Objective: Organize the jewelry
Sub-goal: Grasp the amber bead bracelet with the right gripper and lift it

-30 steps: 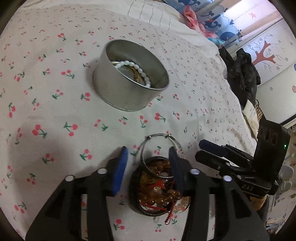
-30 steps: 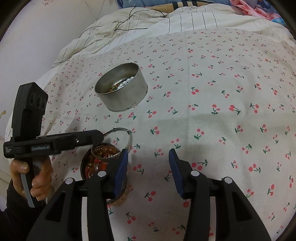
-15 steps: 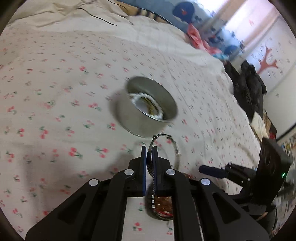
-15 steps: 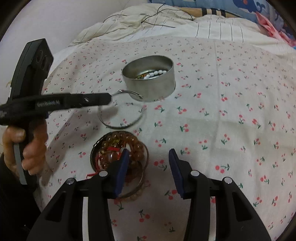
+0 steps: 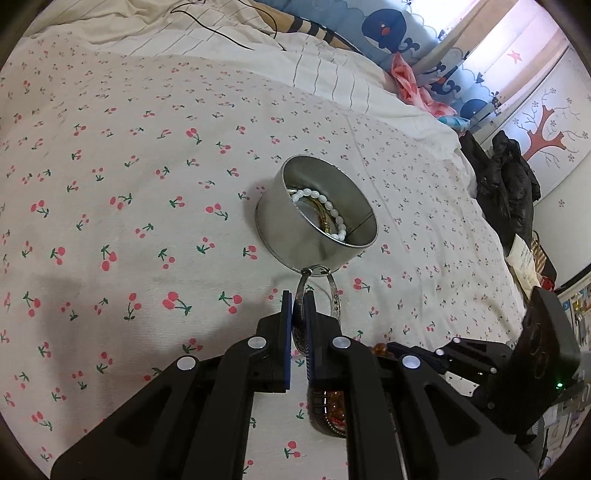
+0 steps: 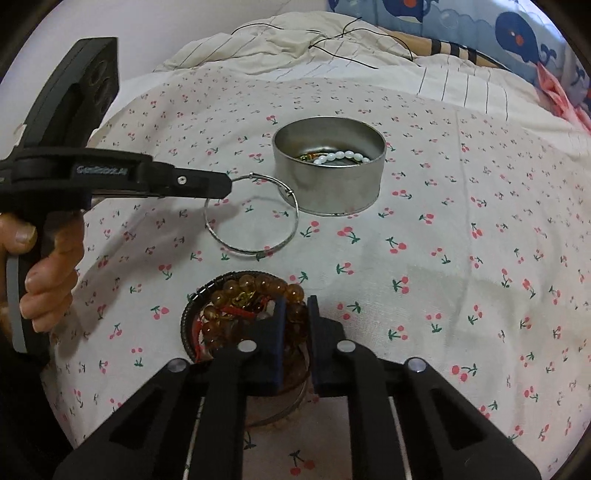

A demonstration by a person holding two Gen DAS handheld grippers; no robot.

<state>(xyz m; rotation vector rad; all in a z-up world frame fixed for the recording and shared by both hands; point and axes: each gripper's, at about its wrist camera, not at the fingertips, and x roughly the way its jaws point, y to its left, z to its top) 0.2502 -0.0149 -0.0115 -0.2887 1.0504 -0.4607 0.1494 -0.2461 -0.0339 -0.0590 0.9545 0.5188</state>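
My left gripper [image 5: 298, 314] is shut on a thin silver bangle [image 6: 255, 218] and holds it in the air just short of the round metal tin [image 6: 328, 173]. The bangle [image 5: 332, 291] hangs edge-on from the left gripper [image 6: 225, 186]. The tin [image 5: 317, 218] holds a white bead bracelet [image 5: 325, 208] and a gold piece. My right gripper [image 6: 294, 314] is shut on an amber bead bracelet [image 6: 255, 291] in a pile of bracelets with red cord and a black band [image 6: 195, 310].
A cherry-print sheet [image 6: 443, 258] covers the bed. A striped duvet with a black cable [image 6: 332, 40] lies at the far end. Whale-print pillows [image 5: 388, 29] and dark clothes [image 5: 506, 184] are at the right. The right gripper's body [image 5: 517, 362] sits low right.
My left gripper shut on the silver bangle, lifted it off the pile and carried it toward the tin. My right gripper moved over the bead pile and closed on the amber bracelet.
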